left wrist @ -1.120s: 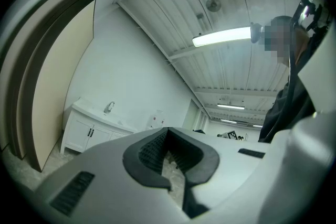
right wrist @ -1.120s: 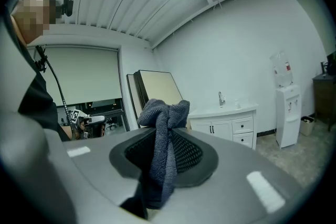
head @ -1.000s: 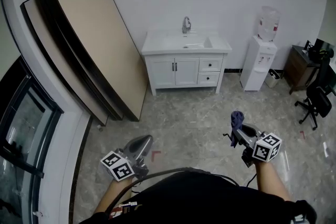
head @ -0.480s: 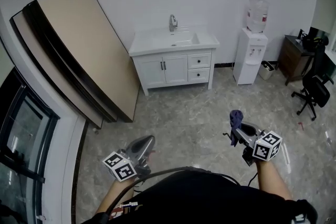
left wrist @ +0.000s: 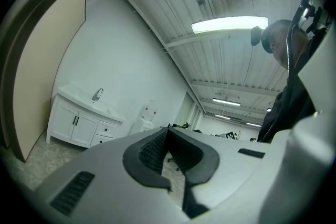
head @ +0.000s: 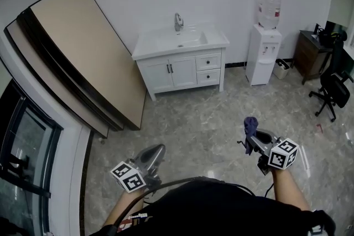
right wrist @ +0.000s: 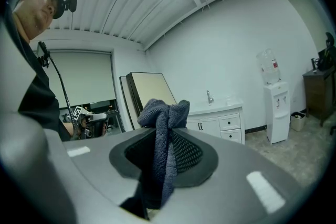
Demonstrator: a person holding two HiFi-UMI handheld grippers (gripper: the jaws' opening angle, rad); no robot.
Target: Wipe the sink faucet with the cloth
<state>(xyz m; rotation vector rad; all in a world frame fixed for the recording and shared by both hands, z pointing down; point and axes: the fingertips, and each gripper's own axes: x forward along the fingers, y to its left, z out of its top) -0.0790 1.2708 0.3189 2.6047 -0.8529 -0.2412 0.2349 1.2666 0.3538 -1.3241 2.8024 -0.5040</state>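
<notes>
Right gripper (head: 250, 137) is pinching the cloth (head: 250, 125); left gripper (head: 157, 150) is hanging clenched, empty. Approaching the distant faucet (head: 178, 21), keep that pinch firm.

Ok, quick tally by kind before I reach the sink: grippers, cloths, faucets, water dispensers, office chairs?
Grippers: 2 (left gripper, right gripper)
Cloth: 1
Faucet: 1
Water dispenser: 1
Office chair: 1
Total: 6
</notes>
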